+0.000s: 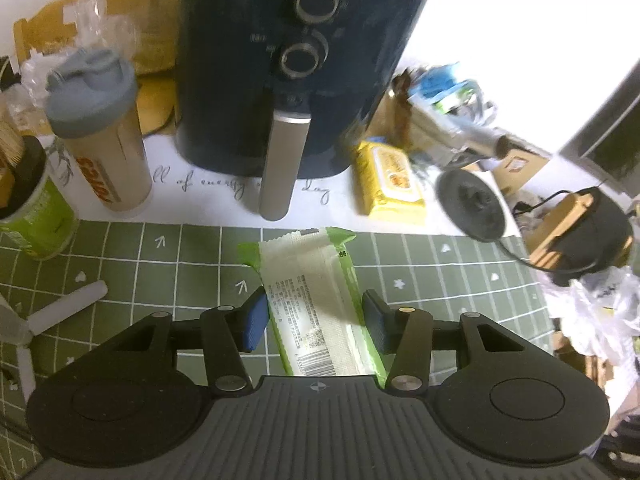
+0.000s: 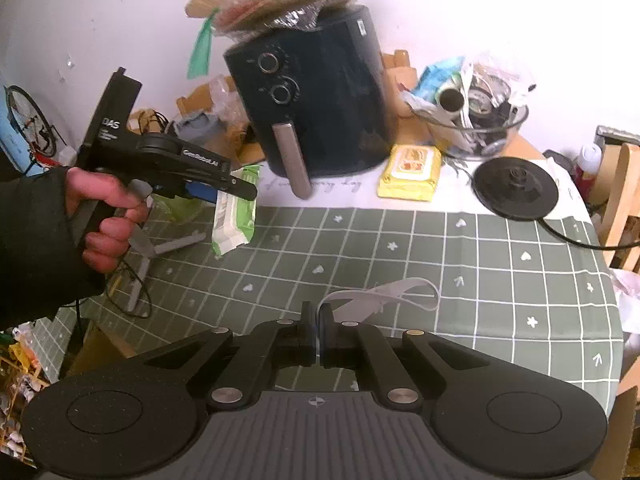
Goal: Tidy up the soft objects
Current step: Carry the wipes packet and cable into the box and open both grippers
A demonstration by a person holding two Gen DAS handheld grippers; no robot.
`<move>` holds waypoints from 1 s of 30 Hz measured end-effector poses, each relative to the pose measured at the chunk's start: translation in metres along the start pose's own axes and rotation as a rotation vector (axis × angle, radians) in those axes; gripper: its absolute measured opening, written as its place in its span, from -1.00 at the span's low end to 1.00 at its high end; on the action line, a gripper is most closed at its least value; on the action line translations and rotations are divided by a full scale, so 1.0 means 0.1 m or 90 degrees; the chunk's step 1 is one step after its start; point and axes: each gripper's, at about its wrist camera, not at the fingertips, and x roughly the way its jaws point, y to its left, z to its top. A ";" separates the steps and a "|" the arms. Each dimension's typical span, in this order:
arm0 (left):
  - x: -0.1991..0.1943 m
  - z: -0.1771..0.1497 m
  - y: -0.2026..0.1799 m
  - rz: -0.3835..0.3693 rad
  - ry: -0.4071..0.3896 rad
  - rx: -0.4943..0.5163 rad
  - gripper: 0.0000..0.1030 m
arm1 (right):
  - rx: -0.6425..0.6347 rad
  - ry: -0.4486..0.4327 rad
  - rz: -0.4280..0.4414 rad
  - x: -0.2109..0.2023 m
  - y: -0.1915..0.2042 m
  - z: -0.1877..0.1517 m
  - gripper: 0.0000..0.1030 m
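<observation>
— Above the green checked cloth [image 2: 460, 248], what did your left gripper [image 1: 316, 318] hold?
— You had it clamped on the green-and-white packet [image 1: 316, 300], lifted off the cloth, near the air fryer [image 1: 296, 60].
— And your right gripper [image 2: 319, 330]?
— Clenched on the white strap [image 2: 384, 292], at the cloth's near edge.

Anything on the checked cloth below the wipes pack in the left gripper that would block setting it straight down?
Nothing visible: the left gripper holds the wipes pack above bare checked cloth.
</observation>
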 end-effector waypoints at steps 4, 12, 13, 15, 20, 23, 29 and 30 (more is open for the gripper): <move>-0.27 -0.05 -0.05 -0.019 -0.010 0.009 -0.06 | -0.011 -0.008 0.008 -0.10 0.10 0.01 -0.93; -0.69 -0.25 -0.12 -0.046 -0.002 0.032 -0.06 | -0.045 -0.004 0.025 -0.26 0.32 -0.05 -0.93; -0.75 -0.29 -0.14 -0.049 -0.003 0.038 -0.06 | -0.050 -0.003 0.028 -0.29 0.35 -0.06 -0.93; -0.84 -0.36 -0.16 -0.049 -0.003 0.047 -0.06 | -0.056 -0.002 0.035 -0.34 0.40 -0.09 -0.93; -1.04 -0.54 -0.19 -0.063 0.015 0.045 -0.06 | -0.071 0.006 0.048 -0.48 0.49 -0.19 -0.93; -1.14 -0.66 -0.22 -0.073 0.021 0.051 -0.06 | -0.074 0.011 0.053 -0.54 0.54 -0.27 -0.93; -1.29 -0.90 -0.27 -0.090 0.034 0.057 -0.06 | -0.068 0.019 0.065 -0.62 0.61 -0.44 -0.93; -1.31 -0.94 -0.28 -0.094 0.036 0.057 -0.06 | -0.068 0.019 0.067 -0.64 0.63 -0.47 -0.93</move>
